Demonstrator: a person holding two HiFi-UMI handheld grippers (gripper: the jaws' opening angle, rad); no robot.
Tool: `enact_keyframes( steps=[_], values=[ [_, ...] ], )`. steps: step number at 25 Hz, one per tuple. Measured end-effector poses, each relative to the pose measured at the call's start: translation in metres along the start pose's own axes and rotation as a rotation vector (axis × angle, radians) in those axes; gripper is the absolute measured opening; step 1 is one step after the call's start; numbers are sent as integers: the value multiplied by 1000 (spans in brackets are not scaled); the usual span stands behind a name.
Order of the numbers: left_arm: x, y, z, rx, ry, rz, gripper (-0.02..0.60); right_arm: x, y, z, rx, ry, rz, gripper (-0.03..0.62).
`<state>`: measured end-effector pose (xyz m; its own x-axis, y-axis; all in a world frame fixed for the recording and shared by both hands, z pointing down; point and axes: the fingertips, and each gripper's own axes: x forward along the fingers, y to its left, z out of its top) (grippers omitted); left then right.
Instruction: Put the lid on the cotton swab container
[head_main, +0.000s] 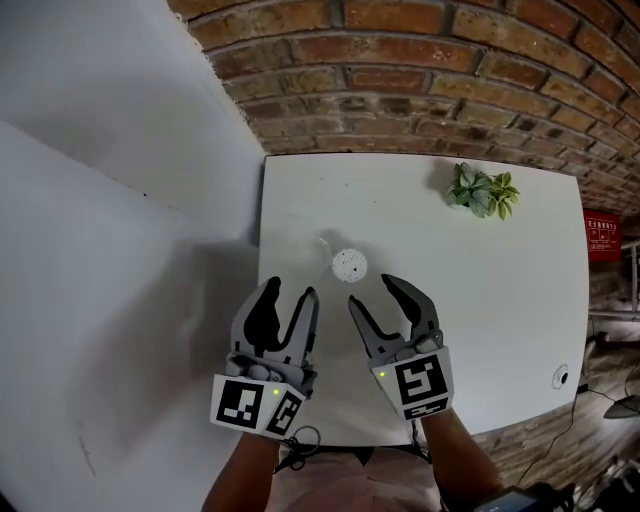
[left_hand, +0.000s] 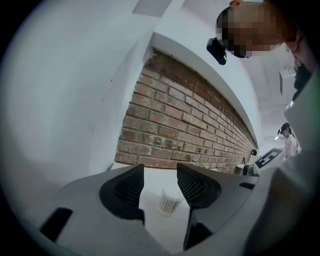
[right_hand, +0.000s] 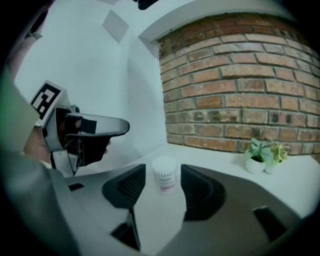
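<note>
The cotton swab container (head_main: 349, 265) is a small round clear tub that stands upright on the white table (head_main: 500, 300); its top shows as a white dotted disc. Whether a lid sits on it I cannot tell. A faint clear shape (head_main: 324, 244) lies just behind it to the left. My left gripper (head_main: 291, 290) is open and empty, near and left of the tub. My right gripper (head_main: 372, 290) is open and empty, near and right of it. The tub (left_hand: 169, 202) shows beyond the left gripper (left_hand: 160, 171). The tub (right_hand: 165, 181) also stands beyond the right gripper (right_hand: 163, 169), untouched.
A small potted plant (head_main: 482, 190) stands at the table's far right, also seen as the plant (right_hand: 262, 155). A brick wall (head_main: 420, 80) runs behind the table and a white wall (head_main: 120, 200) to its left. The left gripper (right_hand: 82, 132) shows in the right gripper view.
</note>
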<state>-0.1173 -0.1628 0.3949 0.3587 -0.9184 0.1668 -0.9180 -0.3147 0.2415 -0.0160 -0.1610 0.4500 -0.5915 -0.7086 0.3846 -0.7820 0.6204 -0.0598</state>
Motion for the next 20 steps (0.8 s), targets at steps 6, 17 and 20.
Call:
enact_keyframes(
  steps=[6, 17, 20],
  values=[
    [27, 19, -37, -54, 47, -32, 292, 36, -1, -37, -9, 83, 28, 236],
    [60, 19, -67, -131, 99, -156, 442, 50, -1, -54, -68, 195, 8, 198],
    [61, 7, -58, -135, 80, -208, 442, 50, 2, -55, -74, 201, 16, 193]
  ],
)
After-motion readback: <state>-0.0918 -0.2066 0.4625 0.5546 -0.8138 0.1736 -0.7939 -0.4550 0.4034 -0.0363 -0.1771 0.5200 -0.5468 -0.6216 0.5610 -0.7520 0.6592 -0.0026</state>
